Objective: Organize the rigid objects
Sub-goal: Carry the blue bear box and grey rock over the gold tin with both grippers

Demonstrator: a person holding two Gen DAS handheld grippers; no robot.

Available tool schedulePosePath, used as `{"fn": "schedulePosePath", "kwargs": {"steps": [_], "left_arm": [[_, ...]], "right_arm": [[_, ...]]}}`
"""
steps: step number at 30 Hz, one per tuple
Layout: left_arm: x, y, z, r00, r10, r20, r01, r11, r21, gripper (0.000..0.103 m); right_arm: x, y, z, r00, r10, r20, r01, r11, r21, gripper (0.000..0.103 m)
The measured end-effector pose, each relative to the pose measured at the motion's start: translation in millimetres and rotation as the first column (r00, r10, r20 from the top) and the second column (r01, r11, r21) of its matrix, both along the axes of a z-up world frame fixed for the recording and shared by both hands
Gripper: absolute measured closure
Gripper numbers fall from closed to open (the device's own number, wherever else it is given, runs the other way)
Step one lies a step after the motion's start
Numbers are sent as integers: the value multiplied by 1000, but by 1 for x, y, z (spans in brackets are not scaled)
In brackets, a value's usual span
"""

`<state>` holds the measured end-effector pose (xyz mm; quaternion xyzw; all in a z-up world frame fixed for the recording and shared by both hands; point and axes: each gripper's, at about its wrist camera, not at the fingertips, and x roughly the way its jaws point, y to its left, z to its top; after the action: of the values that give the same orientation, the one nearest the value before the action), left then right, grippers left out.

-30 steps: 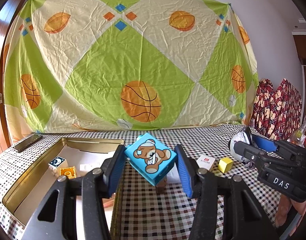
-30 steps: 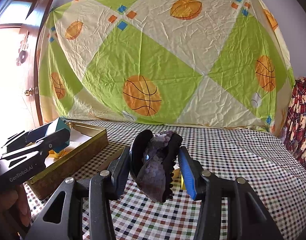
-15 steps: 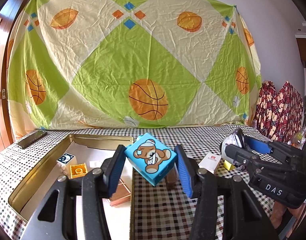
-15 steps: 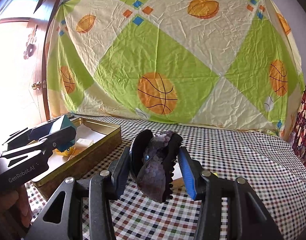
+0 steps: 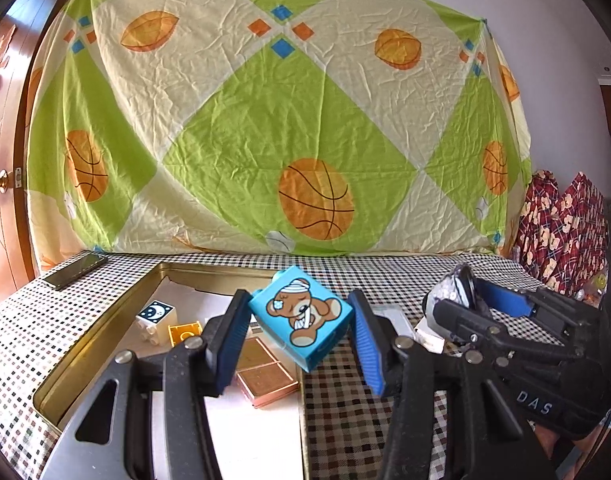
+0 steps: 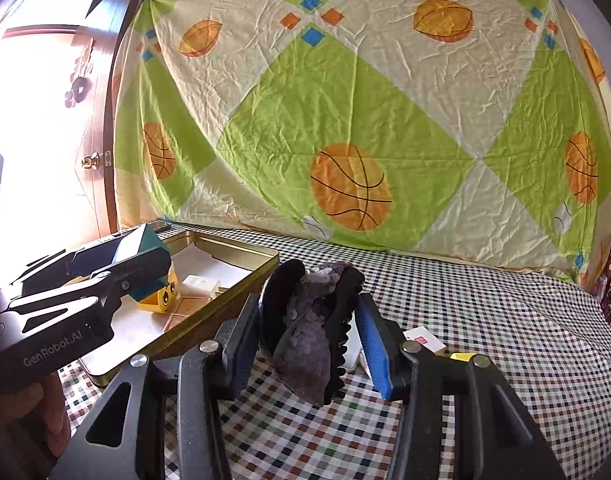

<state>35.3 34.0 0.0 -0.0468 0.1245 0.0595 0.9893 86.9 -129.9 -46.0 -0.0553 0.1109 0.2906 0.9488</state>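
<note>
My left gripper (image 5: 299, 334) is shut on a blue block with a bandaged bear (image 5: 301, 314), held tilted above the right rim of the gold tin (image 5: 101, 320). Inside the tin lie a moon-print block (image 5: 155, 314), a yellow block (image 5: 183, 332) and copper tiles (image 5: 265, 376). My right gripper (image 6: 309, 330) is shut on a dark sequined hair clip (image 6: 311, 332) with black teeth, held above the checked cloth to the right of the tin (image 6: 241, 254). In the left wrist view the right gripper (image 5: 459, 300) is close by on the right.
A phone (image 5: 75, 270) lies left of the tin. On the cloth beyond the right gripper sit a white card with red print (image 6: 423, 338), a yellow cube (image 6: 463, 356) and a white piece (image 6: 351, 350). A basketball-print sheet hangs behind. Patterned red fabric (image 5: 561, 236) stands at far right.
Both grippers have moved left toward the tin, keeping their loads. The bear block now hangs over the tin's right rim, and more of the tin's inside shows.
</note>
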Motion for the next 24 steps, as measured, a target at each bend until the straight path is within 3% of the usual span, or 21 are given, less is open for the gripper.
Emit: {"fn": "schedulePosePath", "kwargs": {"steps": [24], "left_arm": [[-14,34,1,998,70,8,-70,997,-32,53]], "right_arm": [[-16,48,2,996,92,14,-92,995,-28,53]]}}
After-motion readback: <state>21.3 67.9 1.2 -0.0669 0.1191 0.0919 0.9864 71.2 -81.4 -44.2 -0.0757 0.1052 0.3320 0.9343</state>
